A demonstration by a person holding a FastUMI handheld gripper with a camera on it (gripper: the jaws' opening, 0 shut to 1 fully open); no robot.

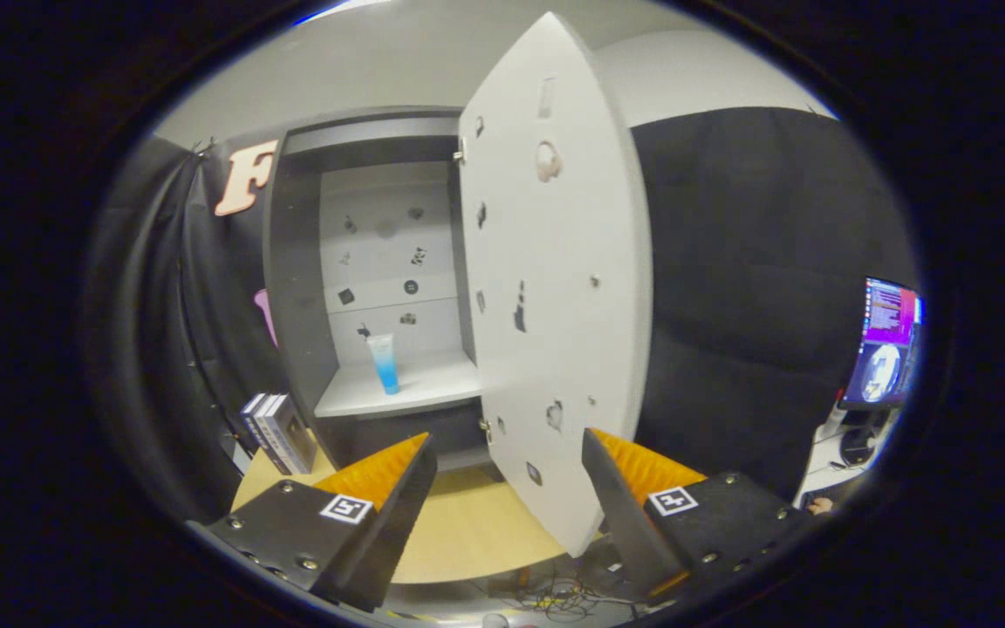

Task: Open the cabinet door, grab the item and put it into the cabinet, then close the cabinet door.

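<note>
1. The gripper (507, 453) hangs back from the cabinet (297, 288), its two fingers spread wide and holding nothing, only bare tabletop between them.
2. The cabinet door (555, 288) stands swung open, hinged along the cabinet's right side, its lower edge reaching down just ahead of the right finger.
3. There's the item: a blue tube (383, 363) standing upright on the pale shelf (398, 392) inside the cabinet, beyond the fingers and nearer the left one.
4. Writing? The tube's print is too small to read, and the little dark stickers on the cabinet's back wall and on the door are shapes, not legible words.
5. A few books (280, 433) stand just left of the cabinet on the wooden table (468, 532) (their spine text is a blur).
6. Each finger carries a square black-and-white marker on top.
7. Off to the right, a lit monitor (886, 340) sits on a desk, well apart from the cabinet.
</note>
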